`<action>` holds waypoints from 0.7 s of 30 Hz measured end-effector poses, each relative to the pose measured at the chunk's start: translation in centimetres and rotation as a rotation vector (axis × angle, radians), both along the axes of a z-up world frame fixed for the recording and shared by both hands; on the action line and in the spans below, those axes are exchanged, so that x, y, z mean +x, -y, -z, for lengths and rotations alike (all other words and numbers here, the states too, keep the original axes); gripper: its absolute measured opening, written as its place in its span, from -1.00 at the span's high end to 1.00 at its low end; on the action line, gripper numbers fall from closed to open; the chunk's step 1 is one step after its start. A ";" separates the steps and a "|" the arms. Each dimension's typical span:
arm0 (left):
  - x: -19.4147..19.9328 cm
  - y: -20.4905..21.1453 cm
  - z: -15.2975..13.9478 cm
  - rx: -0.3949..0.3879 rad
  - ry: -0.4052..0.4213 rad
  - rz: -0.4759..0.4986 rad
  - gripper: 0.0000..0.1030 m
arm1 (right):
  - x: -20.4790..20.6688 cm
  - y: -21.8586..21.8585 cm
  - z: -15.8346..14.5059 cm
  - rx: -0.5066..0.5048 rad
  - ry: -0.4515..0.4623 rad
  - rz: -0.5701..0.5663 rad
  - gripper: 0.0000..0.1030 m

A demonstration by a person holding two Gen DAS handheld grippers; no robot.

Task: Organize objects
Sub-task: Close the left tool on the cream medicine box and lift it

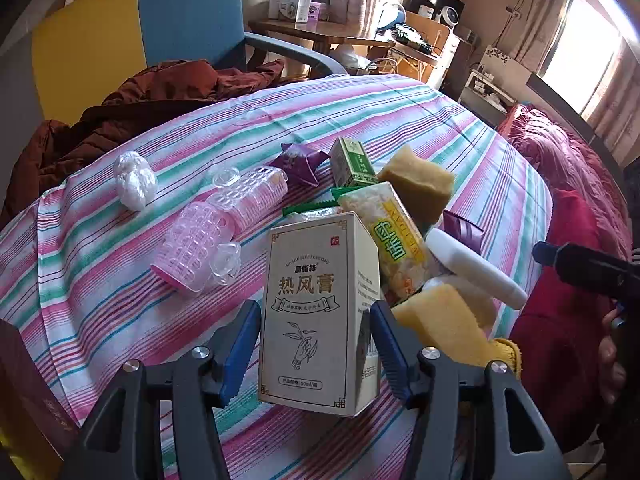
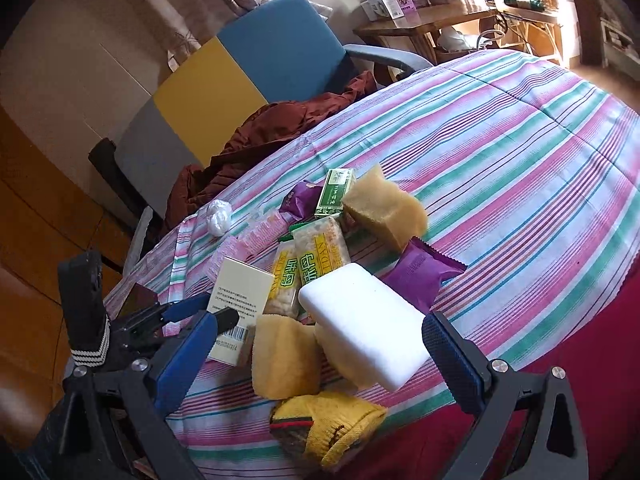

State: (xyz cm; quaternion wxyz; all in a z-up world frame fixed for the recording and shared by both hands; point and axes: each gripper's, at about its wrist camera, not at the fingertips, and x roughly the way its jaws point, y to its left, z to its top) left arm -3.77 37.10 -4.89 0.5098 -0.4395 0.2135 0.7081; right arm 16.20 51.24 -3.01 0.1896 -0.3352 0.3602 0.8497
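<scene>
**Tongs at the cluttered bed**

Left wrist view: the left tongs (image 1: 316,344) straddle the upright beige carton (image 1: 320,312), long axis vertical; whether the pads touch it cannot be told. Open striped bedspread (image 1: 100,280) lies leftward.

Right wrist view: the right tongs (image 2: 320,356) gape wide around the white foam block (image 2: 366,324), gripping nothing; bed edge near.

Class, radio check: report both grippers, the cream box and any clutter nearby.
Left gripper shut on cream box, lifted off striped cloth. Right gripper open over white block. Sponges, snack packs crowd close.
</scene>
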 end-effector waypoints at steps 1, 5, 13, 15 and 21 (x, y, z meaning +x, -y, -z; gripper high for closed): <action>0.1 0.0 0.2 0.003 0.002 -0.001 -0.17 | 0.1 -0.1 0.0 -0.006 -0.004 0.003 -1.00; -0.1 -0.4 1.4 -0.005 0.099 -0.012 -0.19 | 0.2 -0.3 0.1 -0.026 -0.010 0.006 -1.00; 0.0 2.9 0.4 0.045 0.113 -0.110 -0.01 | -0.3 0.0 0.0 -0.012 0.006 -0.047 -1.00; 0.1 4.4 -0.1 0.060 0.109 -0.131 -0.01 | -0.6 0.4 0.1 -0.003 0.019 -0.075 -1.00; 1.6 8.7 -1.2 0.093 0.113 -0.175 -0.01 | -1.6 1.9 0.0 0.057 0.093 -0.142 -0.99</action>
